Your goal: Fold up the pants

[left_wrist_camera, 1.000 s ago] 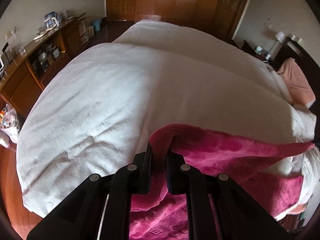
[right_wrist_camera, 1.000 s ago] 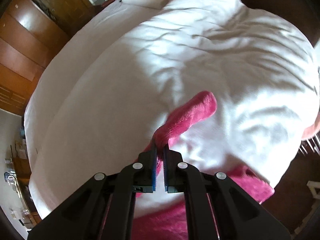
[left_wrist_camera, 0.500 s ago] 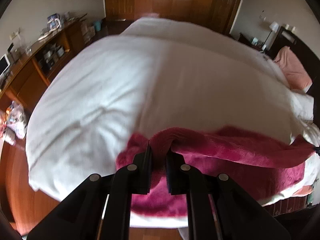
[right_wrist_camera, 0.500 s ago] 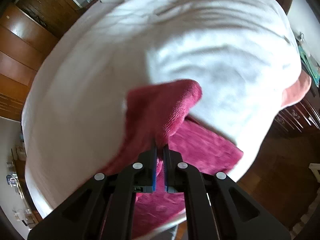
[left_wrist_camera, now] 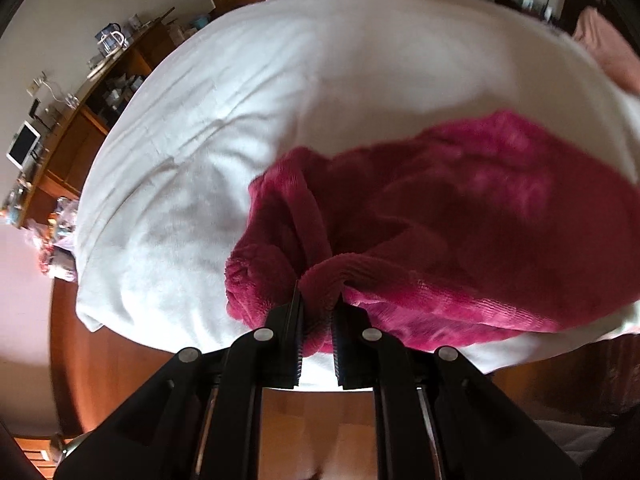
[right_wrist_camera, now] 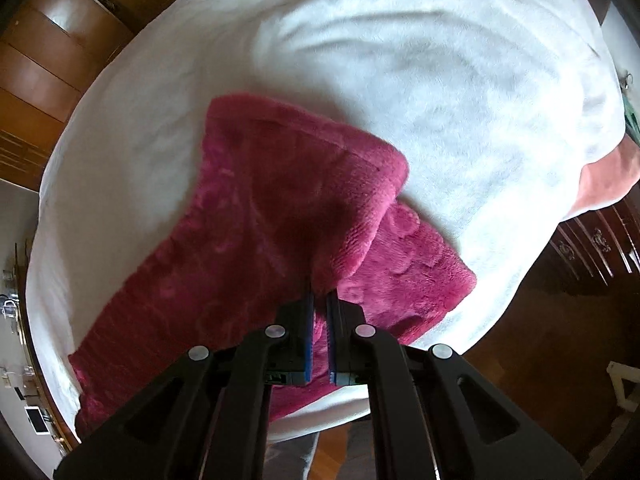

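1. Since a second ago I have drawn both grippers back toward the near edge of the bed [left_wrist_camera: 248, 92]. The magenta fleece pants [left_wrist_camera: 472, 208], then mostly hanging below the edge, now lie spread over the white duvet with the held edges lifted.
2. My left gripper [left_wrist_camera: 318, 312] is pinching a thick bunched fold of the pants, the jaws held apart by the cloth. My right gripper [right_wrist_camera: 319, 300] is pressed nearly together on a thinner fold at one end of the garment.
3. The pants rest on the near part of the bed, one edge close to the mattress rim.
4. Risk: the plush fabric looks slippery and bulky. If I pull the two ends unevenly, the thin right-hand pinch could slip out and the fold would collapse.
5. Risk: so close to the rim, a slack end could slide off toward the wooden floor [left_wrist_camera: 116, 364].
6. The left view shows the wad in my left jaws and a wooden sideboard [left_wrist_camera: 60, 148] beyond. The right view alone shows a doubled layer [right_wrist_camera: 416, 268] under the raised flap, and the far end [right_wrist_camera: 96, 392] near the other bed edge.
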A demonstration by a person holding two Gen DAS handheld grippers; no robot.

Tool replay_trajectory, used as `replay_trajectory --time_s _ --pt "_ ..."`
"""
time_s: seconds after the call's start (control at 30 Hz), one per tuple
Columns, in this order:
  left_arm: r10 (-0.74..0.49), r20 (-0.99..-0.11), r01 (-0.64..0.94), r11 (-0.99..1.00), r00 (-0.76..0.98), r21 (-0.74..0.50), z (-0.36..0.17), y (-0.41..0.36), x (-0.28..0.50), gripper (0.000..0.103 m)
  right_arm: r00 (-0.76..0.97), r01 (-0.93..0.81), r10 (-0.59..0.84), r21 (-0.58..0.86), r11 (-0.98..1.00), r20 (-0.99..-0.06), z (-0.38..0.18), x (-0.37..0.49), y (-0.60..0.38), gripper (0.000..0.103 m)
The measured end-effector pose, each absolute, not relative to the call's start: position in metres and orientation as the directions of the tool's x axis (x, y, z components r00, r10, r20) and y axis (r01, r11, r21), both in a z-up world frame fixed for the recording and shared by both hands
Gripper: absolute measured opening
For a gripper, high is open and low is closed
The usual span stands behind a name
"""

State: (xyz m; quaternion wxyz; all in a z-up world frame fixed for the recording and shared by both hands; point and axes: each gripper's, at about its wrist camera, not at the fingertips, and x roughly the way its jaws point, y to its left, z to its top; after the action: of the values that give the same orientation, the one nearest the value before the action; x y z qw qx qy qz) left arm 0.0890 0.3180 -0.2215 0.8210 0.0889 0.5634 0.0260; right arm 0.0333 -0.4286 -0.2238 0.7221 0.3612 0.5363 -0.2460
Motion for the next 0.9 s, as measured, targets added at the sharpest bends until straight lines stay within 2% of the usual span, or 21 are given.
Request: replay_trajectory --time_s 0.2,0.27,0.33,0.37,0.4,0.47,0.57,0.6,0.63,0.67,0.7,0.9 --pt "0.228 -0.928 0.034 0.968 0.293 0.249 -0.253 0.321 0.086 0.014 0.305 0.705 0.059 0.267 0.657 -0.951 -0.238 0.027 -0.435 0.005" --pt "0.212 -0.933 0.009 0.975 0.292 0.224 -0.254 0.324 0.082 0.014 0.329 0.683 0.094 0.306 0.663 -0.94 -0.24 0.026 -0.436 0.005" --pt "0.182 -0.934 -0.031 0.983 0.307 0.182 -0.246 0.33 0.077 0.014 0.357 0.672 0.117 0.341 0.657 -0.927 -0.239 0.024 -0.44 0.01" --pt "0.179 -0.934 -0.038 0.984 0.308 0.176 -0.244 0.331 0.076 0.014 0.371 0.671 0.126 0.359 0.649 -0.92 -0.239 0.023 -0.442 0.019" --pt "0.177 -0.935 -0.047 0.984 0.308 0.171 -0.242 0.333 0.074 0.014 0.392 0.671 0.134 0.382 0.635 -0.91 -0.238 0.023 -0.446 0.037" --pt "0.183 -0.935 -0.052 0.983 0.302 0.176 -0.24 0.334 0.072 0.014 0.429 0.671 0.128 0.41 0.617 -0.894 -0.237 0.022 -0.449 0.05" --pt "0.199 -0.933 -0.051 0.98 0.299 0.193 -0.24 0.331 0.077 0.014 0.454 0.676 0.128 0.435 0.595 -0.882 -0.24 0.03 -0.457 0.049" --pt "0.203 -0.932 -0.051 0.979 0.301 0.197 -0.239 0.328 0.079 0.014 0.455 0.675 0.134 0.439 0.593 -0.881 -0.242 0.033 -0.459 0.044" --pt "0.209 -0.929 -0.049 0.978 0.304 0.204 -0.236 0.325 0.079 0.014 0.449 0.674 0.137 0.435 0.597 -0.883 -0.243 0.037 -0.46 0.034" --pt "0.223 -0.925 -0.044 0.974 0.307 0.22 -0.234 0.321 0.081 0.014 0.432 0.679 0.132 0.418 0.604 -0.892 -0.243 0.042 -0.461 0.011" --pt "0.232 -0.922 -0.043 0.972 0.31 0.23 -0.232 0.319 0.082 0.014 0.414 0.683 0.121 0.396 0.614 -0.902 -0.242 0.045 -0.461 0.006" --pt "0.254 -0.915 -0.06 0.967 0.314 0.248 -0.23 0.319 0.087 0.014 0.439 0.643 0.036 0.342 0.685 -0.898 -0.199 0.022 -0.451 0.005"
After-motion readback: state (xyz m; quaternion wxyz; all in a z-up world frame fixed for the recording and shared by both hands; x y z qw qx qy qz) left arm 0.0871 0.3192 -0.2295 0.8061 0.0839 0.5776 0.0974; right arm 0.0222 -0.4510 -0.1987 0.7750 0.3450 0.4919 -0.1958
